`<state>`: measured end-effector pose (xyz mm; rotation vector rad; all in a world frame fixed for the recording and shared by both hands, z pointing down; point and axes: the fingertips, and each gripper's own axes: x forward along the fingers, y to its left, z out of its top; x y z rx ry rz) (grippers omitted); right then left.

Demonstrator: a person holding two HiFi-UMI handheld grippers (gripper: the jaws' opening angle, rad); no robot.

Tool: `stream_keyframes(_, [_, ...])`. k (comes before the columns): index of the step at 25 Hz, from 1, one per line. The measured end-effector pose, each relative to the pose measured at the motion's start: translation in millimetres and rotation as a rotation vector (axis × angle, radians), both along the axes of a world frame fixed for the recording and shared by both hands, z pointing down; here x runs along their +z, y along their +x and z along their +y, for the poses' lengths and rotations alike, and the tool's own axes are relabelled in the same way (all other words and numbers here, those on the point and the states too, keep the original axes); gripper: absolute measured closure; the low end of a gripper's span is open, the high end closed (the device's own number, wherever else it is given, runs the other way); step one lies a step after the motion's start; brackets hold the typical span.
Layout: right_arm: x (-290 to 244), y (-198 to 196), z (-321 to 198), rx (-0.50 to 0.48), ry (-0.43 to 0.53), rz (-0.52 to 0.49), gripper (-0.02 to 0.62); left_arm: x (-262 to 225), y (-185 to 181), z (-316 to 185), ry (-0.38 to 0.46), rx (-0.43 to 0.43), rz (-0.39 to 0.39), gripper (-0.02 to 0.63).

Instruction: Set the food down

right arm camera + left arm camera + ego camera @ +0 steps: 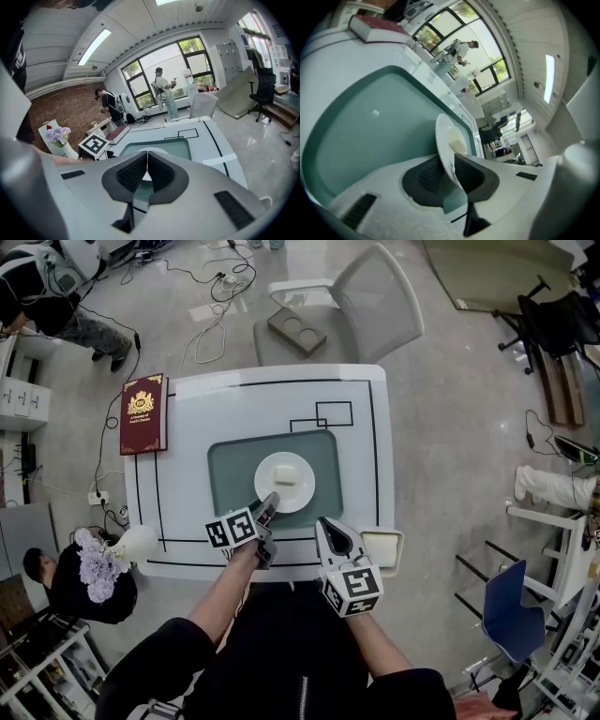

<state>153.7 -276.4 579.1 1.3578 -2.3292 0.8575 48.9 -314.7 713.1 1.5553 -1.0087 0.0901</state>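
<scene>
Nearest to the person, the right gripper (330, 527) hangs over the table's (187, 427) near edge with its jaws pressed together on nothing, and a small square dish (382, 549) sits just beside it at the near right corner. A little farther in, the left gripper (267, 505) straddles the near-left rim of the white plate (302, 497). Its jaws stand a narrow gap apart, with the rim against one pad and no firm squeeze evident. The plate appears to rest on the teal placemat (230, 474) at the table's middle, and the pale block of food (286, 474) lies on it. The likely trouble is in the withdrawal. If a pad still catches the rim as the left gripper pulls back or lifts, the plate could tip or skid across the mat and the block could slide off. The right gripper, being near the plate's front edge, could also nudge it if moved forward. Counted: two grippers, one square dish, one plate, one block of food, one placemat, one vase of purple flowers (112, 559) at the near left, one red book (143, 413) on the table's left side, and one chair (370, 301) beyond the far edge.
</scene>
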Motion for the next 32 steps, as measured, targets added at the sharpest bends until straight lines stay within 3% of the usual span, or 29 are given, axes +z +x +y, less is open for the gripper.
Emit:
stream_keyframes(4, [0, -1, 3, -0.003, -0.002, -0.001, 0.584, -1, 3, 3, 0.089, 0.209, -0.199, 0.508])
stream_keyframes(7, [1, -2, 4, -0.006, -0.002, 0.000, 0.584, 1, 2, 3, 0.118, 0.283, -0.287, 0.492])
stream_keyframes(16, [-1, -4, 11, -0.001, -0.001, -0.005, 0.584, 3, -15, 8, 0.098, 0.311, -0.323, 0.480])
stream_keyframes(21, [-2, -8, 15, -0.004, 0.000, -0.006, 0.584, 4, -18, 8, 0.138, 0.417, -0.432, 0.448])
stream_keyframes(25, [-3, -11, 19, -0.006, 0.002, -0.005, 0.584, 11, -20, 9, 0.170, 0.521, -0.540, 0.380])
stream_keyframes(32, [-4, -14, 23, -0.001, 0.008, 0.002, 0.584, 24, -29, 8, 0.184, 0.566, -0.612, 0.341])
